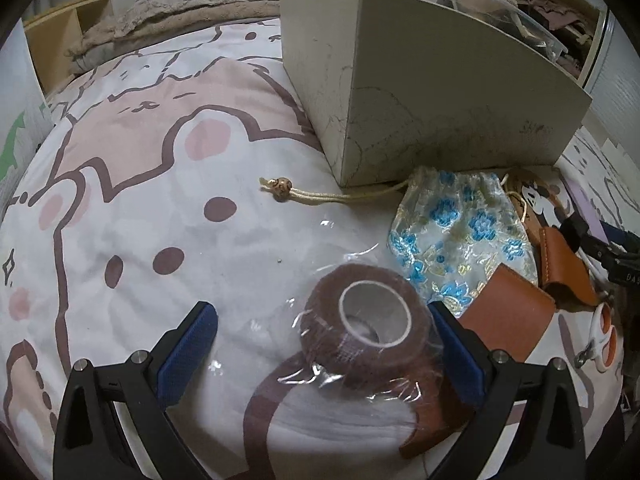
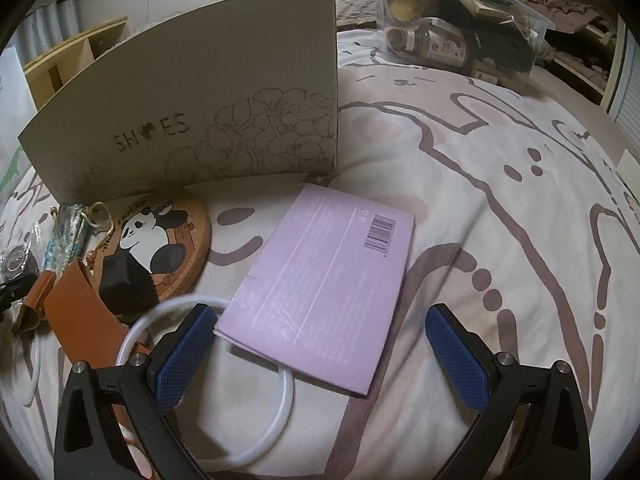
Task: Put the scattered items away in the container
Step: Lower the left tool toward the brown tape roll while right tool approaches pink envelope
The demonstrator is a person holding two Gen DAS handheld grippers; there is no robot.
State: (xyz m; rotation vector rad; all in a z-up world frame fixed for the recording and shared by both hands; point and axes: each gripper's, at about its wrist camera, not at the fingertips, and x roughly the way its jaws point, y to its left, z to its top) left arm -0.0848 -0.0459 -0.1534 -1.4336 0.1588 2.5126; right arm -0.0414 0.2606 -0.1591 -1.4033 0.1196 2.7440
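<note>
Straddling a wrapped brown tape roll [image 1: 370, 320] on the bed [image 1: 132, 216], the left tongs [image 1: 326, 346] stand wide open — the roll sits against the right finger. Beyond it lie a blue-flowered pouch [image 1: 456, 232] and the beige shoebox [image 1: 432, 92]. The right tongs [image 2: 324, 346], also spread open, frame a lilac packet [image 2: 324, 284] lying over a white ring [image 2: 276, 420] — a panda coaster [image 2: 160, 240] rests nearer the shoebox.

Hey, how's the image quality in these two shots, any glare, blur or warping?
Left wrist view: soft dim light, glints on the plastic wrap around the brown tape roll, shoe box edges bowed by the fisheye. Right wrist view: sharper on the pink packet, clear storage tub near the rim soft, corners vignetted black.
</note>
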